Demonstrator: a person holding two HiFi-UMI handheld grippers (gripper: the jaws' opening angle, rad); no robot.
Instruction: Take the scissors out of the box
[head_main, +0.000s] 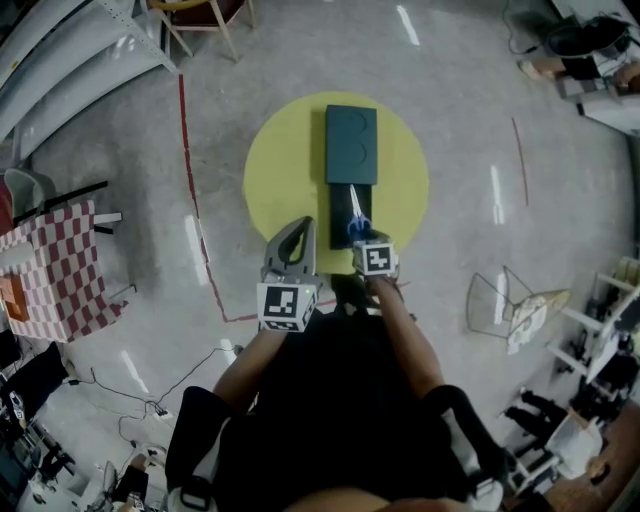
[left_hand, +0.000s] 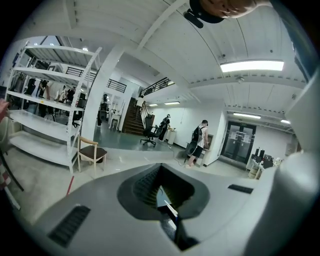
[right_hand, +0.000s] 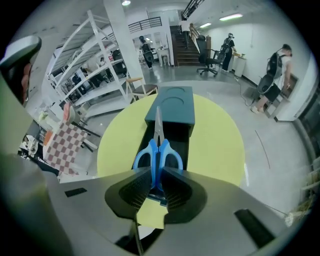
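Two claws show in the head view, and we read the scene from its left side across. Farthest left stands a red-and-white chequered cloth (head_main: 55, 265) on the grey floor (head_main: 470, 130). A thin red line (head_main: 190, 180) runs down the floor between it and the round yellow table (head_main: 280, 180). Next comes the left claw (head_main: 303, 228), held at the table's near edge, just left of the box. Its jaws are drawn together to a point and we see nothing between them. Its own view takes in white shelves (left_hand: 50, 100) across the room. In the middle of the table lies the box (head_main: 351, 145), long and narrow, with a dark teal sleeve at the far end and a black tray (head_main: 338, 205) drawn out of it towards us. Over that tray are the scissors (right_hand: 157, 150), blades closed and pointing away towards the teal sleeve, blue handle loops nearest us. The right claw (right_hand: 156, 182) points steeply down and has them pinched where the two loops meet, its ribbed pads (right_hand: 135, 188) pressed on the blue plastic from either side. We cannot tell whether the blade tips touch the tray.
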